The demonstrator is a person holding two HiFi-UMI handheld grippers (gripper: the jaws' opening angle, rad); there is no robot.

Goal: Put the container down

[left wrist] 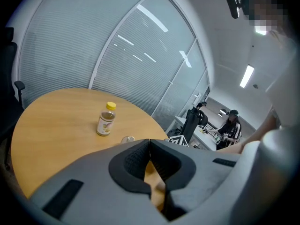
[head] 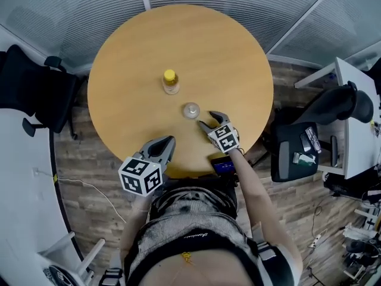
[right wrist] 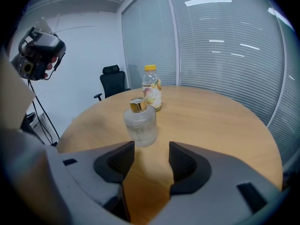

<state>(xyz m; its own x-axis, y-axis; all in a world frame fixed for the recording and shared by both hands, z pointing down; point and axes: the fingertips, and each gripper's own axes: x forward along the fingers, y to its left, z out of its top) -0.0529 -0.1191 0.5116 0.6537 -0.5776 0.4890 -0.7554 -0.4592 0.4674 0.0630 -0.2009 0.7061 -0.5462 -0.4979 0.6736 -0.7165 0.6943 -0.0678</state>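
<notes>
Container (right wrist: 139,125) upright, long axis vert.; R gripper (right wrist: 151,146) jaws apart, empty; L gripper (left wrist: 149,142) jaws together.

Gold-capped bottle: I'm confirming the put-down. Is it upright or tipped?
Upright. The gold-capped bottle stands on its base on the table, cap up, ahead of the right gripper.

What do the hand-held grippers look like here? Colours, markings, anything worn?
Both the left hand-held gripper and right hand-held gripper have curved light-grey jaws lined with black ribbed pads. Each carries a white cube printed with black square markers. No cables on them. Worn: a grey ribbed top with dark straps.
</notes>
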